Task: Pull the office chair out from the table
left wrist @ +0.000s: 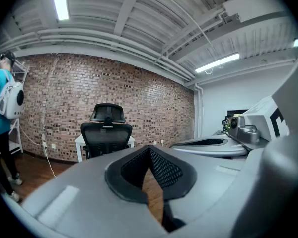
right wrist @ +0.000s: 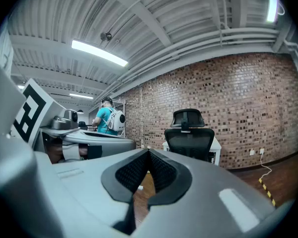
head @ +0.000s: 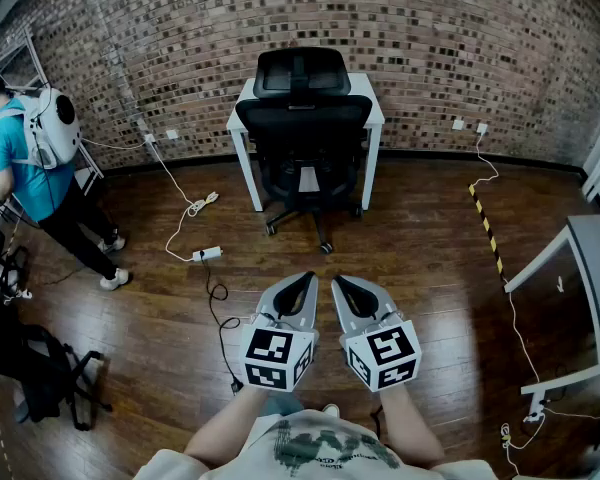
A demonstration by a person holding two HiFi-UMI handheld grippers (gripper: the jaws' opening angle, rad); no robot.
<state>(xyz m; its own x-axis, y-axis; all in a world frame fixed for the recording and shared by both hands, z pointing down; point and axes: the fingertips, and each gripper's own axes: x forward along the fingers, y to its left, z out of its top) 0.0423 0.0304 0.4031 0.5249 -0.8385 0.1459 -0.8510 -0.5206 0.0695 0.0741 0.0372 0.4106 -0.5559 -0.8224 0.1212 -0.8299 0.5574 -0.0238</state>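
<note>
A black office chair with a mesh back and headrest stands tucked under a small white table against the brick wall. The same office chair shows far ahead in the left gripper view, and the office chair likewise in the right gripper view. My left gripper and right gripper hover side by side over the wood floor, well short of the chair. Both are shut with nothing between their jaws. The left gripper and right gripper point nearly level at the chair.
A person in a teal shirt with a white backpack stands at the left. White cables and a power strip lie on the floor left of the chair. A black bag sits at lower left. A grey table and yellow-black tape are on the right.
</note>
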